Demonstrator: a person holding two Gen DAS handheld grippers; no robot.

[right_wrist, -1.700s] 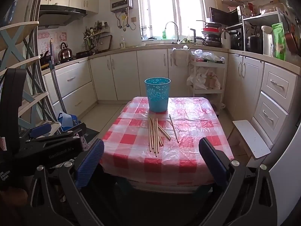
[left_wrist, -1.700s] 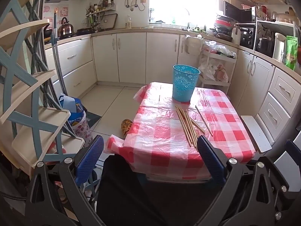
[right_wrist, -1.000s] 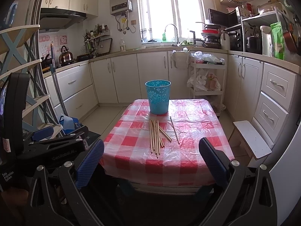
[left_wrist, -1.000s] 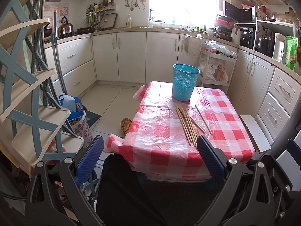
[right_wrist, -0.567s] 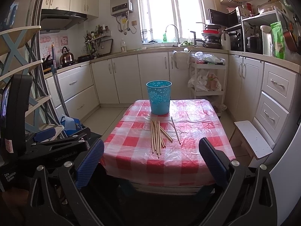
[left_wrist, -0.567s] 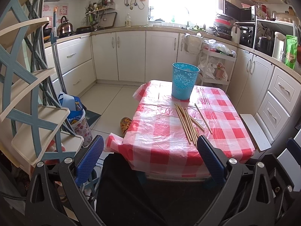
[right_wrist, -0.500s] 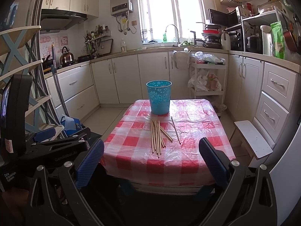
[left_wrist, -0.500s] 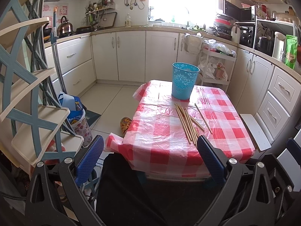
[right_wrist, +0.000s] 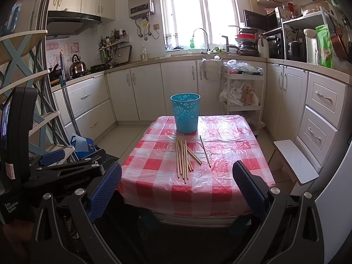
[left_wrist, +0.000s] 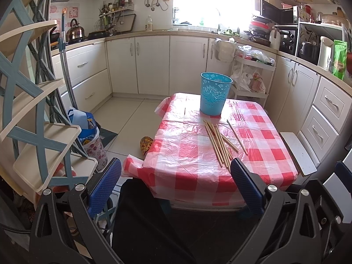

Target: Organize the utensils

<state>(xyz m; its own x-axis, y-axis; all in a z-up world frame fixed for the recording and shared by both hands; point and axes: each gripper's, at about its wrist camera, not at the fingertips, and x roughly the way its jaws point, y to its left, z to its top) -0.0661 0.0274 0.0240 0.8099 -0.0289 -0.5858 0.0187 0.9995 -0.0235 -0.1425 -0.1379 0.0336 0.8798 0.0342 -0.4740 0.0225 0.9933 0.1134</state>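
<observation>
A loose bundle of wooden chopsticks (right_wrist: 183,159) lies on the counter (right_wrist: 231,154), which is covered with a red-and-white checked plastic cloth. Most of the sticks run roughly side by side, pointing from the near edge toward the far end, with a couple crossing them at a slant; one single stick (right_wrist: 205,151) lies apart, just to the right of the bundle. From the left wrist view the same chopsticks (left_wrist: 217,144) sit right of centre on the cloth.

Beyond the far tips of the sticks stands a blue perforated bin (right_wrist: 186,113), upright and open at the top, near the counter's far edge (close to the sticks, though whether any tip touches it cannot be told).

The right gripper (right_wrist: 176,189) is held short of the counter's near edge, its jaws spread wide with nothing between them. The left gripper (left_wrist: 175,186) hangs likewise before the near edge, jaws wide apart and empty; its body also shows at the left of the right wrist view.

Around the counter: a white stool (right_wrist: 296,161) just to the right, a white trolley (right_wrist: 242,92) with bags behind, white cabinets along the walls, and a blue-and-cream shelf rack (left_wrist: 28,114) on the left.
</observation>
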